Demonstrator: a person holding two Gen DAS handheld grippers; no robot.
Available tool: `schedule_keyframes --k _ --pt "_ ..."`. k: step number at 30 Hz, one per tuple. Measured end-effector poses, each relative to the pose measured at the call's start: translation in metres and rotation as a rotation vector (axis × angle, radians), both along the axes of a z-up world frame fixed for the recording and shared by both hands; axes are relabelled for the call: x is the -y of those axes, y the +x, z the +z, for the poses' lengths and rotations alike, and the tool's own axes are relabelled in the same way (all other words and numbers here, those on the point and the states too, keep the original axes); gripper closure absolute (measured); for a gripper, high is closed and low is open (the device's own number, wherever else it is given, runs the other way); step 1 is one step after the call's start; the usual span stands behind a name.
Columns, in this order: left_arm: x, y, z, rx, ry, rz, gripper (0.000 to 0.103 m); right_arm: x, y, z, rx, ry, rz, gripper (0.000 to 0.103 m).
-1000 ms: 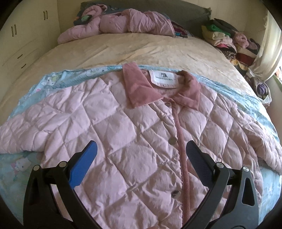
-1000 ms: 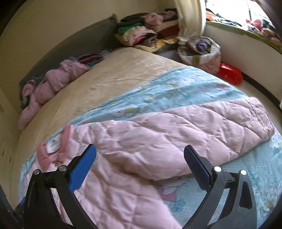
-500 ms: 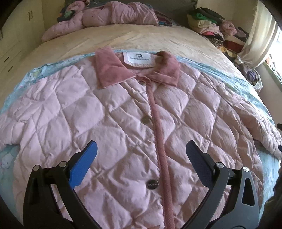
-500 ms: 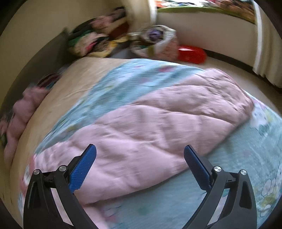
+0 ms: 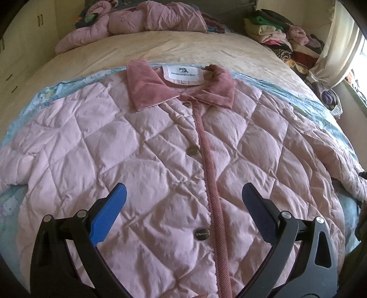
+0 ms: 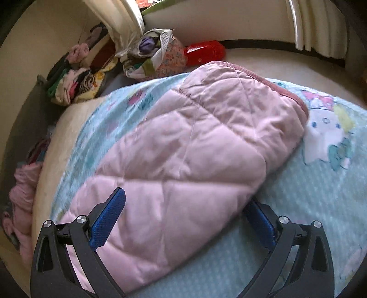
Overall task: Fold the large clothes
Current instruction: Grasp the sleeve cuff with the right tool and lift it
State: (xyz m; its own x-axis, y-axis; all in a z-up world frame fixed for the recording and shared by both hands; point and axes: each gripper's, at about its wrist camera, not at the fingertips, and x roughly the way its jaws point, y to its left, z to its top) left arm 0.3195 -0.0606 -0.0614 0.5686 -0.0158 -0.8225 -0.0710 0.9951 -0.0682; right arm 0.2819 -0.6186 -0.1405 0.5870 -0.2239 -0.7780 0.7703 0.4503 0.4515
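1. One pink jacket (image 5: 142,146) spread flat, showing two buttons (image 5: 192,151).
2. One more pink jacket (image 5: 146,20), heaped.
3. One blanket (image 6: 309,183).
4. Two grippers (image 5: 183,201).
5. One red container (image 6: 204,55).
6. One bag (image 6: 165,62).

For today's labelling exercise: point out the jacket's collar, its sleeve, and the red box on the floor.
collar (image 5: 146,89): left wrist view, on its left flap.
sleeve (image 6: 206,142): right wrist view, mid quilted panel.
red box (image 6: 206,53): right wrist view, centre of its side.

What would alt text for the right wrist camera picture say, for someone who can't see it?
A pink quilted jacket sleeve lies across a pale blue cartoon-print blanket, between the wide-open fingers of the right gripper. Behind are piled clothes, a fabric bag and a red object.
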Motion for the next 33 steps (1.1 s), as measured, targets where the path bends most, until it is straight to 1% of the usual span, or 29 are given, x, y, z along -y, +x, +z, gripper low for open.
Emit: schedule_keyframes --k 2,3,4,5,6,7,9,10,12,16,19,20,24,26,30,33 --pt "-0.004 0.000 0.002 0.003 0.002 0.006 0.009 0.006 0.003 -0.002 0.016 -0.007 -0.002 0.005" --pt "-0.007 -0.001 0.003 0.007 0.002 0.014 0.009 0.008 0.004 -0.003 0.025 -0.010 -0.005 0.011" --pt "-0.009 -0.002 0.004 0.009 -0.001 0.018 0.009 0.010 0.005 -0.003 0.025 -0.017 -0.009 0.021" --pt "-0.012 -0.002 0.006 0.012 -0.006 0.024 0.009 0.011 0.005 -0.002 0.021 -0.023 -0.010 0.026" --pt "-0.015 -0.003 0.008 0.015 -0.010 0.029 0.009 0.013 0.006 -0.002 0.023 -0.027 -0.009 0.037" --pt "-0.018 -0.004 0.010 0.019 -0.013 0.032 0.009 0.015 0.003 0.000 0.032 -0.025 -0.008 0.042" --pt "-0.025 -0.005 0.014 0.023 -0.014 0.044 0.009 0.020 0.003 0.003 0.058 -0.019 0.005 0.066" --pt "-0.028 -0.005 0.016 0.025 -0.015 0.048 0.009 0.021 0.004 0.006 0.078 -0.026 0.027 0.072" --pt "-0.036 -0.005 0.021 0.029 -0.016 0.061 0.009 0.019 0.004 0.017 0.111 -0.054 0.070 0.079" --pt "-0.047 -0.005 0.029 0.037 -0.027 0.081 0.009 0.005 0.011 0.053 0.195 -0.118 0.153 0.085" --pt "-0.058 -0.007 0.039 0.060 -0.087 0.085 0.009 -0.013 0.018 0.083 0.263 -0.149 0.225 0.086" --pt "-0.062 -0.006 0.042 0.066 -0.099 0.090 0.009 -0.024 0.021 0.098 0.294 -0.169 0.264 0.086" --pt "-0.074 -0.003 0.052 0.064 -0.085 0.120 0.009 -0.061 0.031 0.142 0.376 -0.226 0.389 0.087" --pt "-0.086 -0.002 0.058 0.067 -0.111 0.143 0.009 -0.083 0.034 0.164 0.417 -0.252 0.451 0.088" --pt "-0.106 -0.007 0.073 0.118 -0.168 0.159 0.009 -0.119 0.038 0.196 0.483 -0.282 0.534 0.088" --pt "-0.116 -0.010 0.080 0.139 -0.182 0.164 0.009 -0.147 0.045 0.217 0.528 -0.301 0.587 0.088"
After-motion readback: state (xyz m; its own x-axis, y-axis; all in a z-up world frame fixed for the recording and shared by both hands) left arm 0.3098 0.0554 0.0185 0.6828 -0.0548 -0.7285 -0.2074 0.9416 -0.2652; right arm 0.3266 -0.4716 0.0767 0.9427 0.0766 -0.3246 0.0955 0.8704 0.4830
